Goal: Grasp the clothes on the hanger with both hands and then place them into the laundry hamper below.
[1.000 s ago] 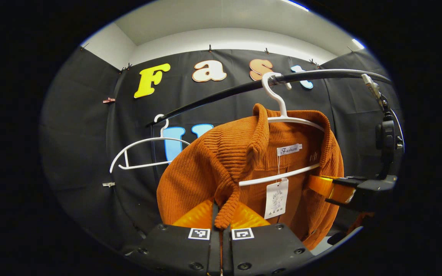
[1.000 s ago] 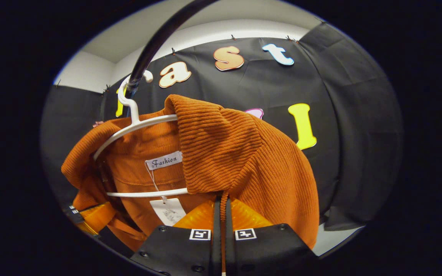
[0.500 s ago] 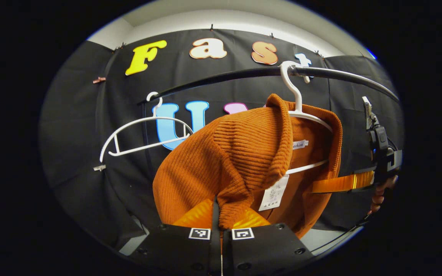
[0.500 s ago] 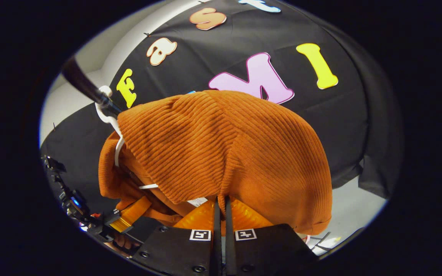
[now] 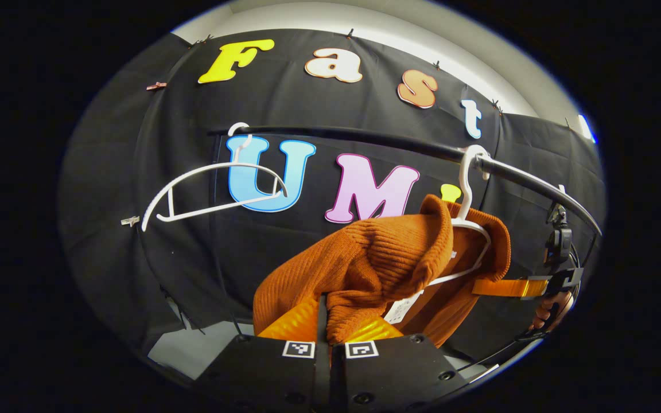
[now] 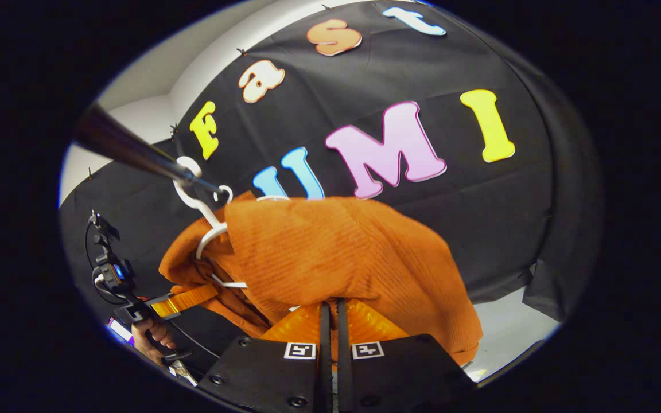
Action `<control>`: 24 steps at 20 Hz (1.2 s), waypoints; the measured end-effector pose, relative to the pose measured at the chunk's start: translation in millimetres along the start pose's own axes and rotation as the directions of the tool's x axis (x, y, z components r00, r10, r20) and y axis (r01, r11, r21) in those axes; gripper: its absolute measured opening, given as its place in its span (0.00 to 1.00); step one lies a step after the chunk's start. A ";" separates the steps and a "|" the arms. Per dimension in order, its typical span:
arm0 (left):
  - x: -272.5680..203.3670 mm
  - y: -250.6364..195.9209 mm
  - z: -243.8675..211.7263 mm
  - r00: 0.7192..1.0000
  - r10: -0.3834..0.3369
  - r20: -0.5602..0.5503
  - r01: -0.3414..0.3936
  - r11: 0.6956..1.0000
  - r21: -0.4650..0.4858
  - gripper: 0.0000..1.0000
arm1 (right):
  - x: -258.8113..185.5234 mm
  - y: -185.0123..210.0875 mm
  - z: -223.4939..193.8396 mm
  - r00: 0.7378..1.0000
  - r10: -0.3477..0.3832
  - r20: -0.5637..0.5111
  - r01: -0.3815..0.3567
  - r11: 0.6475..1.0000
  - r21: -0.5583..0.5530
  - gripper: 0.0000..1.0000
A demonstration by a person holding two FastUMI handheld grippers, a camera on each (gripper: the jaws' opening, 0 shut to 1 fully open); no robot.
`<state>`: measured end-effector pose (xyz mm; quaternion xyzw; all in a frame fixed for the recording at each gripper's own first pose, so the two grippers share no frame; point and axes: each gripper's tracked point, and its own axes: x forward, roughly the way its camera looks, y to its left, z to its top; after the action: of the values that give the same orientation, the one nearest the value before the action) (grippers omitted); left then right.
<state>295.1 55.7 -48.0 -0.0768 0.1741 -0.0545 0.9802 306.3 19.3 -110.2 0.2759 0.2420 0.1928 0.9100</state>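
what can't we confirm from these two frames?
- Laundry hamper: out of frame below, in both views.
- Sweater hem and sleeves: left gripper view, cut off behind the left tongs.
- Hanger far shoulder: right gripper view, under the knit.
- Hang tag: left gripper view, too small.

1. Rail runs across above the sweater; it blocks any upward path.
2. Hanger sits inside the sweater collar, hooked on the rail.
3. Empty hanger hangs further along the rail, well apart.
4. Open floor shows below the sweater hem.
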 end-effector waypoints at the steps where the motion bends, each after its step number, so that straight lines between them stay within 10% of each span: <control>1: -0.7 2.0 6.1 1.000 0.005 0.014 -0.005 1.000 -0.004 0.05 | -2.6 -4.5 12.7 0.999 -0.012 0.046 0.012 1.000 0.000 0.08; 9: -5.2 21.1 55.5 0.989 0.055 0.138 -0.059 0.998 0.024 0.05 | -28.5 -58.5 92.3 0.910 -0.172 0.377 0.198 0.980 -0.032 0.08; 17: 13.8 47.7 55.3 0.992 0.048 0.120 -0.051 0.999 0.017 0.06 | 35.4 -114.0 22.0 0.945 -0.250 0.213 0.264 0.964 -0.041 0.04; 24: 20.4 70.9 -17.5 0.997 0.069 0.045 -0.070 0.997 0.023 0.05 | 46.0 -98.2 -95.3 0.987 -0.150 0.064 0.146 0.987 0.059 0.04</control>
<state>313.6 120.2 -83.1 -0.0599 0.1541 -0.0208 0.9860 312.7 4.6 -253.7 0.2879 0.2355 0.1084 0.9219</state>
